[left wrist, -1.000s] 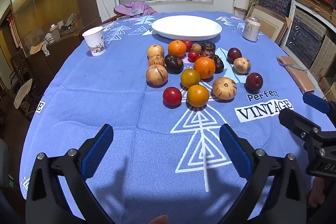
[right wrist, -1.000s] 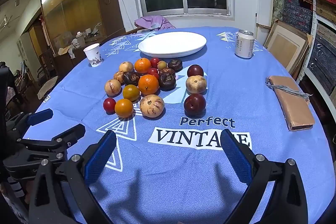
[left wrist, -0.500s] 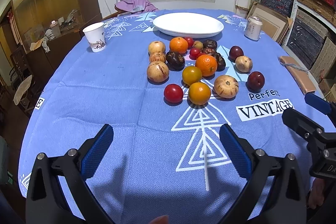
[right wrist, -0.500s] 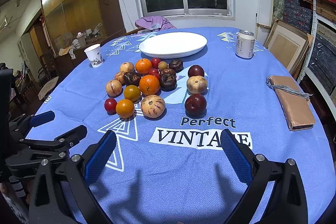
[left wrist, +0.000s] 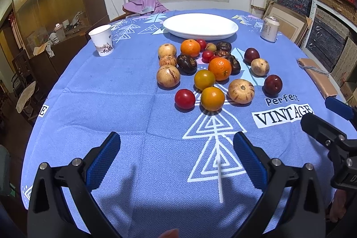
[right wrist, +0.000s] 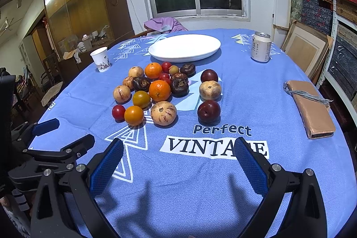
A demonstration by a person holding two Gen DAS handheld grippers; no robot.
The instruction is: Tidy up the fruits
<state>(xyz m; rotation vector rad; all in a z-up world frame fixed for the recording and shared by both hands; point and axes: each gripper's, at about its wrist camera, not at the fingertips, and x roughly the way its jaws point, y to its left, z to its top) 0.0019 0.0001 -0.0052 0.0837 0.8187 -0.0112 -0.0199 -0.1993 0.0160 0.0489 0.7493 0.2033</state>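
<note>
Blue tablecloth (left wrist: 111, 93) is seen nearer than 1 s ago, fruits (left wrist: 209, 73) heaped untouched before the empty white plate (left wrist: 200, 26), left gripper (left wrist: 176, 157) and right gripper (right wrist: 178, 160) both spread, nothing sorted yet.

Fruits (left wrist: 207, 73) sit bunched mid-desk (left wrist: 111, 104), with the plate (left wrist: 200, 26) right behind them at the far side. Off to the left of the plate stands the paper cup (left wrist: 101, 43), to its right the can (left wrist: 270, 31), and a flat pouch (right wrist: 311, 108) lies near the right edge. Three fruits (right wrist: 209, 93) line up front to back just right of the main bunch, before the printed lettering (right wrist: 214, 142).
</note>
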